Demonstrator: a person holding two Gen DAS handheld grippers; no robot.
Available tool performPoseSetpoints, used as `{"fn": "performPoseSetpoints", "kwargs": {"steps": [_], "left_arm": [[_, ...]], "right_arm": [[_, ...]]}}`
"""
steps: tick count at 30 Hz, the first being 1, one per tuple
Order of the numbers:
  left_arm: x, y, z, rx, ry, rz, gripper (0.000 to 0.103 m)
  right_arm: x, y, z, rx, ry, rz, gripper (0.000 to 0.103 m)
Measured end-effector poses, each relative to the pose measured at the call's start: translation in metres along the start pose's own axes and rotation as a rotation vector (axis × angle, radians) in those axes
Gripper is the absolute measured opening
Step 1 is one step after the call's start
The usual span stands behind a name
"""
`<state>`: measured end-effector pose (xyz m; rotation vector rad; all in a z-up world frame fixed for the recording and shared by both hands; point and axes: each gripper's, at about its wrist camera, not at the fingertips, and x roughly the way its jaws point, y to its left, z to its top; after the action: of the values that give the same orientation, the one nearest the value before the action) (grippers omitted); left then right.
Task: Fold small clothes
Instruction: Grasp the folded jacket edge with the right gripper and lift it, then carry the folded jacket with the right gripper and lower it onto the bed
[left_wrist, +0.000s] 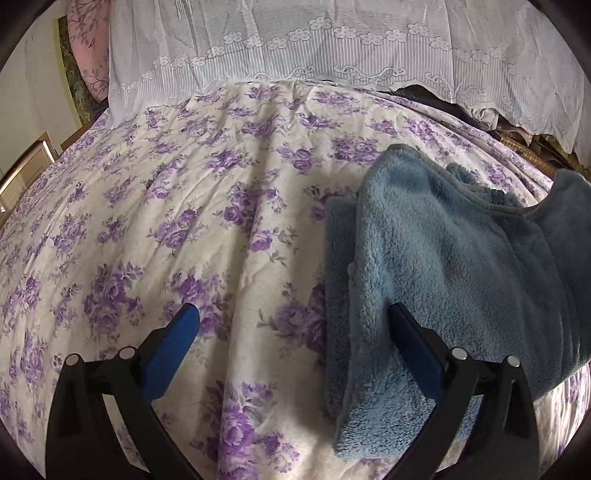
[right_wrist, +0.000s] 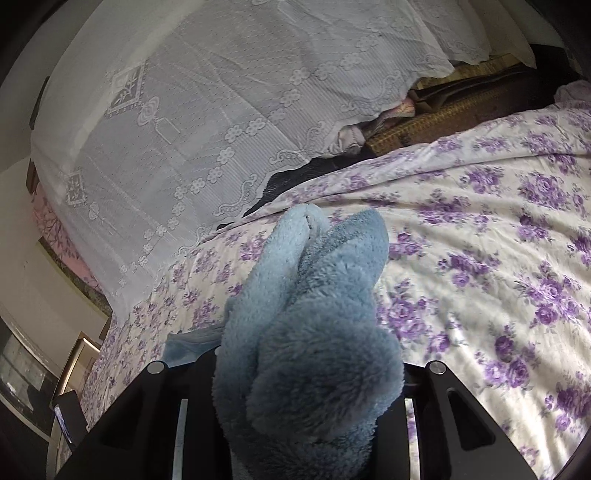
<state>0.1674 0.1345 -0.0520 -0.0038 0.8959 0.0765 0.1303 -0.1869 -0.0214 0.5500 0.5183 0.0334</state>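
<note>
The left hand-held gripper (left_wrist: 291, 317) hangs over the bed with its two black, blue-padded fingers (left_wrist: 173, 347) spread wide apart and nothing between them. Below it lies the cream cotton bedsheet printed with purple roses (left_wrist: 192, 206), creased into long soft ridges. The right-hand finger overlaps the near edge of the fluffy blue fleece garment (left_wrist: 436, 266), a thick, deep-piled piece lying doubled over on the sheet at the right of the left wrist view, with a stitched hem along its far edge; whether the finger touches it I cannot tell. Beyond the sheet hangs a sheer white lace cloth with flower borders (left_wrist: 332, 48).

In the right wrist view, the right hand-held gripper (right_wrist: 310, 373) is clamped on the same blue fleece (right_wrist: 314, 332), which bunches up in rounded folds between its black jaws and hides the pads. The flowered sheet (right_wrist: 480, 258) spreads to the right, the lace cloth (right_wrist: 192, 110) to the left.
</note>
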Motion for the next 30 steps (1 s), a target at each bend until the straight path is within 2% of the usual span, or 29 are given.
{"fn": "performPoseSetpoints", "kwargs": {"steps": [13, 16, 21, 24, 26, 30], "left_arm": [[-0.005, 0.001, 0.016, 0.002, -0.011, -0.039, 0.099], [0.003, -0.005, 0.028, 0.014, -0.032, -0.050, 0.099], [0.021, -0.015, 0.051, 0.031, -0.019, -0.085, 0.099], [0.029, -0.009, 0.065, 0.006, -0.013, -0.106, 0.099], [0.038, -0.001, 0.072, -0.016, -0.007, -0.110, 0.099], [0.060, 0.017, 0.078, -0.060, 0.038, -0.169, 0.099]], "right_arm": [[0.000, 0.067, -0.017, -0.078, 0.017, 0.074, 0.030], [-0.001, 0.090, -0.026, -0.118, 0.031, 0.102, 0.030], [0.003, 0.134, -0.048, -0.214, 0.067, 0.140, 0.030], [0.009, 0.159, -0.067, -0.279, 0.094, 0.151, 0.030], [0.010, 0.172, -0.076, -0.330, 0.073, 0.133, 0.030], [0.022, 0.191, -0.091, -0.413, 0.055, 0.085, 0.030]]}}
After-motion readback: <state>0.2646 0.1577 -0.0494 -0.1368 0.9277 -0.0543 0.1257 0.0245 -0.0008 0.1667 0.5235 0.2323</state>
